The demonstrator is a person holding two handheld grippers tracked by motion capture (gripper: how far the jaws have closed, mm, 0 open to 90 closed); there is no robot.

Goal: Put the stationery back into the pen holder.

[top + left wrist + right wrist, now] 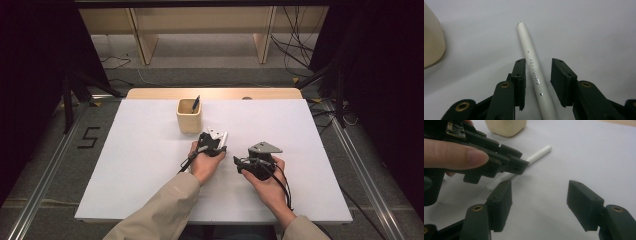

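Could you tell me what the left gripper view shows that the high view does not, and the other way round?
The left gripper view alone shows the silver lettering on the white cylindrical pen, which lies on the table between the open left gripper jaws. The high view alone shows the dark pen standing in the beige wooden cup, and the right gripper beside it, empty. Both share the white pen, the cup, the left gripper and the white tabletop.
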